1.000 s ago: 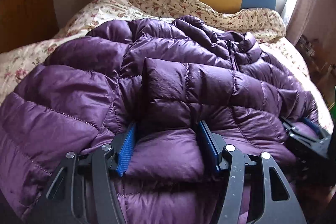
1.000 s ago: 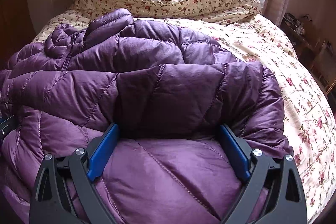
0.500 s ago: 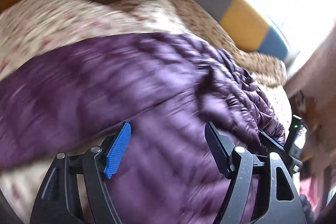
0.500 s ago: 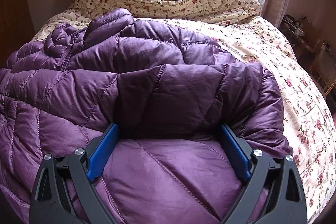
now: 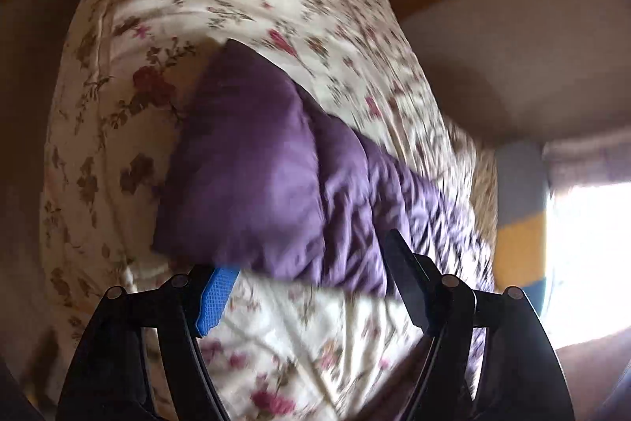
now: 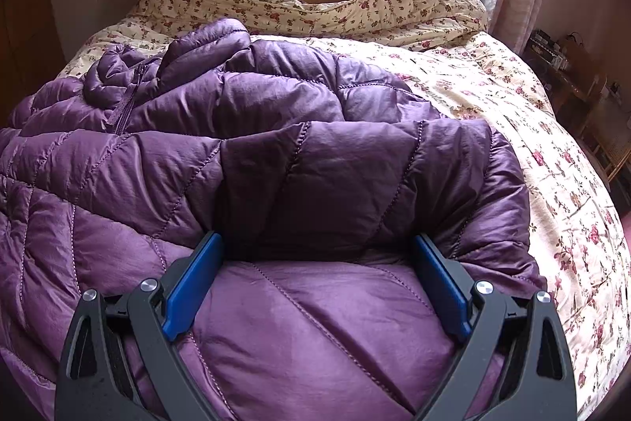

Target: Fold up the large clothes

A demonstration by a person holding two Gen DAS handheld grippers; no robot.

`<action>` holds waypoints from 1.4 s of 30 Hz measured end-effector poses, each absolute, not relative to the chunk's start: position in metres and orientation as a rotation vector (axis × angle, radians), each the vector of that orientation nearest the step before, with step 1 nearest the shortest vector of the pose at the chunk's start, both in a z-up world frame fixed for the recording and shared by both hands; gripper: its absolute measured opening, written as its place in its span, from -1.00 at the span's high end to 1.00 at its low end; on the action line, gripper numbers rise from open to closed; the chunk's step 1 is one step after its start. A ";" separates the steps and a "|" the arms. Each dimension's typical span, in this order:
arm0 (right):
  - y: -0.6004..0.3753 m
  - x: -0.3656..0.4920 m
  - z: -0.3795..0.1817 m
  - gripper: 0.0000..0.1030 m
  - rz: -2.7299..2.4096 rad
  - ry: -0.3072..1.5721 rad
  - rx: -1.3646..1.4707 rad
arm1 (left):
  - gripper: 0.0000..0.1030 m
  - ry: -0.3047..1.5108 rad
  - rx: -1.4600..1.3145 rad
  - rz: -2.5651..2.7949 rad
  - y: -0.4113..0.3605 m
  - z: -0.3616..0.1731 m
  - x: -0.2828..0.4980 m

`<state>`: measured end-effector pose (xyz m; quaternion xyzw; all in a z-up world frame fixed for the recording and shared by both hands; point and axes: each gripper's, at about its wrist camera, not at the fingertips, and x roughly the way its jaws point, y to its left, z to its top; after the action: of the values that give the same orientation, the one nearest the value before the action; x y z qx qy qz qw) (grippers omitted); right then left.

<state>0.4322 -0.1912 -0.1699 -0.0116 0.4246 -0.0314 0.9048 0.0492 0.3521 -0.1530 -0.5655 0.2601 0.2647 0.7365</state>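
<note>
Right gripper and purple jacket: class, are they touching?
Touching. The right wrist view shows the right gripper pressed into the jacket, fabric bulging between its open blue fingers.

Left tool (image 5: 311, 287): jaws spread wide, nothing clamped between them; the view is tilted and blurred, so it seems rolled to one side.
Right tool (image 6: 317, 279): jaws spread wide, level, pointing forward, fingers (image 6: 193, 279) pressed down into padded fabric on both sides.
</note>
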 end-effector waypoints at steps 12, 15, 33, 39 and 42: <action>-0.191 0.432 -0.170 -0.84 -0.066 0.877 -0.025 | 0.76 0.592 -0.897 0.536 0.340 -0.101 0.128; -0.191 0.432 -0.170 -0.84 -0.066 0.877 -0.025 | 0.76 0.598 -0.824 0.454 0.323 -0.085 0.164; -0.191 0.432 -0.170 -0.84 -0.064 0.875 -0.018 | 0.76 0.791 -0.620 -0.180 0.096 -0.085 0.380; -0.190 0.435 -0.169 -0.84 -0.060 0.875 -0.009 | 0.76 0.832 -0.578 -0.375 0.027 -0.090 0.413; -0.190 0.435 -0.169 -0.84 -0.058 0.875 -0.005 | 0.76 0.848 -0.565 -0.454 0.002 -0.091 0.423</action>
<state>0.4346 -0.1898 -0.1687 -0.0027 0.4237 -0.0282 0.9054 0.4230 0.0020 -0.0912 -0.2682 0.4021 -0.2153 0.8485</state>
